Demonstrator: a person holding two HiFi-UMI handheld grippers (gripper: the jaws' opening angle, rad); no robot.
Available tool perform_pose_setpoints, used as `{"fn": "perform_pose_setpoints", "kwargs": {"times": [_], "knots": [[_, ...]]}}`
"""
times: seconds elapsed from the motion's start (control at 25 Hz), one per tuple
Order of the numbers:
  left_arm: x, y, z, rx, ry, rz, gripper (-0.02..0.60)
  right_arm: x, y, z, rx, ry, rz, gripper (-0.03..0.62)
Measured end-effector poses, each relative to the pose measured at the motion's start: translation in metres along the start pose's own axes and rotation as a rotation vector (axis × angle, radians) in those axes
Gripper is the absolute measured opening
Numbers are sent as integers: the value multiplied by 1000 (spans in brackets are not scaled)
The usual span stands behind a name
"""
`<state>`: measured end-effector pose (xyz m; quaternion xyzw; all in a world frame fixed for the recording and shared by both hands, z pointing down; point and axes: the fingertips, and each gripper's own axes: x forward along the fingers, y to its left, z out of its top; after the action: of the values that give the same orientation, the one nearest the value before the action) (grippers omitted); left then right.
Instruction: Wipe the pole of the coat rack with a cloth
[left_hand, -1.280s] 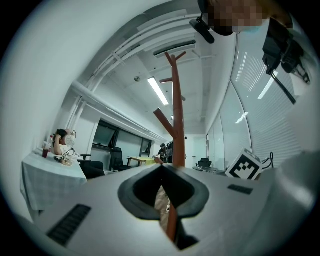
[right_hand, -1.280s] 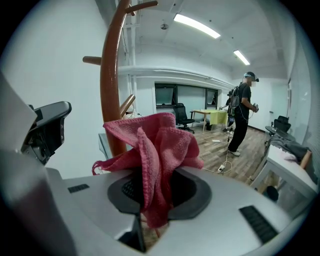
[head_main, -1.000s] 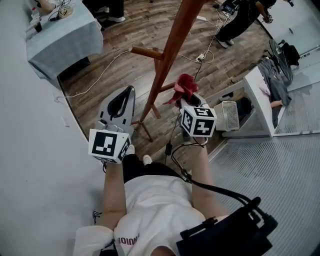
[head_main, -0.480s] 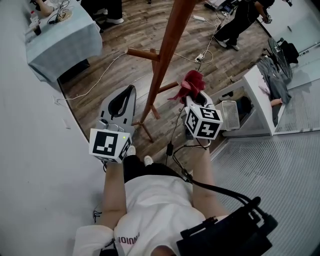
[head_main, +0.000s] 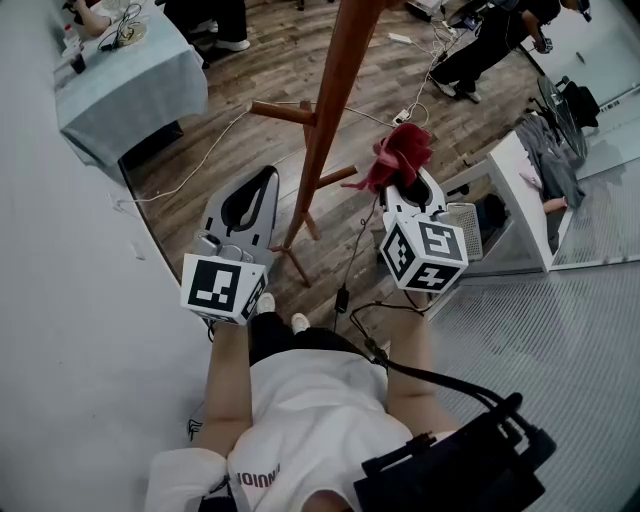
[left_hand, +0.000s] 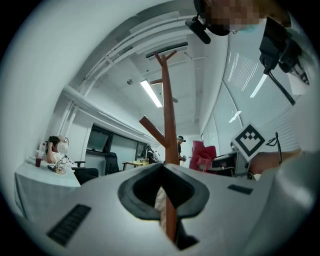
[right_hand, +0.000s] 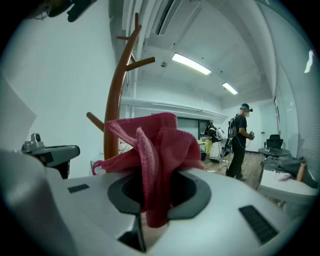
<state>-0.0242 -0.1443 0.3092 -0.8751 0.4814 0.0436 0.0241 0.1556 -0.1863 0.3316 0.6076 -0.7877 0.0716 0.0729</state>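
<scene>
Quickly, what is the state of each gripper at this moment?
Left gripper: closed, holding nothing.
Right gripper: closed on the red cloth.

**Head view.** The camera sits above the person and faces steeply down at the wooden floor (head_main: 250, 60). The wearer's torso lies at 6 o'clock, and the coat rack pole (head_main: 330, 110) rises close to the lens at 12 o'clock.

**Left gripper view.** The camera rides behind the left gripper (left_hand: 162, 167) and faces upward along its jaws toward the ceiling. The pole is at 12 o'clock and the cloth (left_hand: 202, 155) at 4 o'clock.

**Right gripper view.** The camera rides behind the right gripper (right_hand: 150, 172), also tilted upward. The pole leans at 11 o'clock, and the cloth fills the near centre.

All three views share the pole and the cloth.
</scene>
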Motion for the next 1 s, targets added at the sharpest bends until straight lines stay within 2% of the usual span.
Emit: {"fn": "perform_pose_setpoints", "kwargs": {"times": [0.36, 1.0], "knots": [[2, -2, 4, 5, -8, -14, 12, -12, 11, 30, -61, -112, -5, 87], [5, -1, 3, 0, -2, -20, 12, -12, 16, 35, -83, -129, 16, 87]]}}
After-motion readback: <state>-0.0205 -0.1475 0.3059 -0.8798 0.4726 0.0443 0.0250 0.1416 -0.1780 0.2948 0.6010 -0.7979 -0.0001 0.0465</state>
